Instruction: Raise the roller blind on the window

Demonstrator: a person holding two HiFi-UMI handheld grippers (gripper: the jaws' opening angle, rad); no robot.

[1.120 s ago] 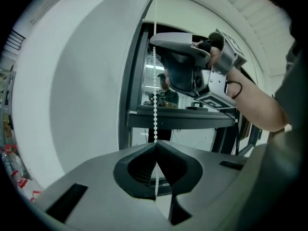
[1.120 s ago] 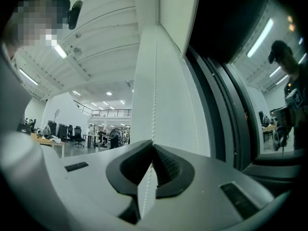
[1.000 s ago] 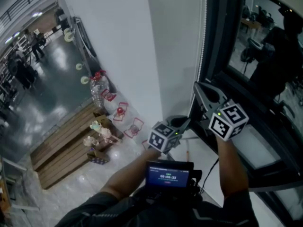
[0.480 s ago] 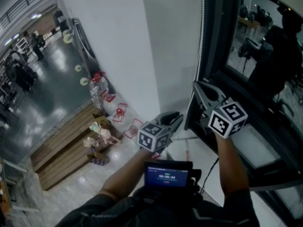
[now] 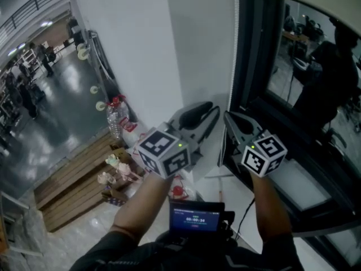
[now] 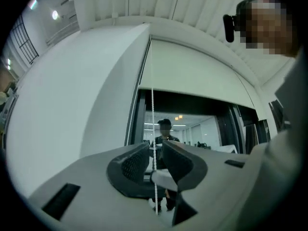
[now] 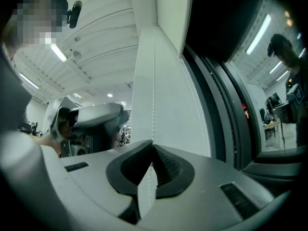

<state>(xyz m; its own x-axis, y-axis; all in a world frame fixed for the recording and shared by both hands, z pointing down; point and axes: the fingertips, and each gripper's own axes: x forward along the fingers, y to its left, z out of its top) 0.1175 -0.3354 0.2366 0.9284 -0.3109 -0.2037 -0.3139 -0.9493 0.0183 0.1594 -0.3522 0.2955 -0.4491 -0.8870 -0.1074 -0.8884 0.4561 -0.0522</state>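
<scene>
A white bead chain hangs along the dark window frame. In the left gripper view the white roller blind covers the top of the window. Its bottom bar sits above dark glass. My right gripper is shut on the chain, which runs straight up from its pads. My left gripper has just been opening its jaws. The chain passes between its pads without being pressed. In the head view the left gripper is raised beside the right gripper.
A white wall pillar stands left of the window. Below on the floor lie wooden boards, a water bottle and small red items. A screen device sits at the person's chest. People stand far off at the left.
My left gripper has risen from low beside the right one to its level, and its jaws have opened around the chain. The right gripper has stayed put, shut on the chain.
</scene>
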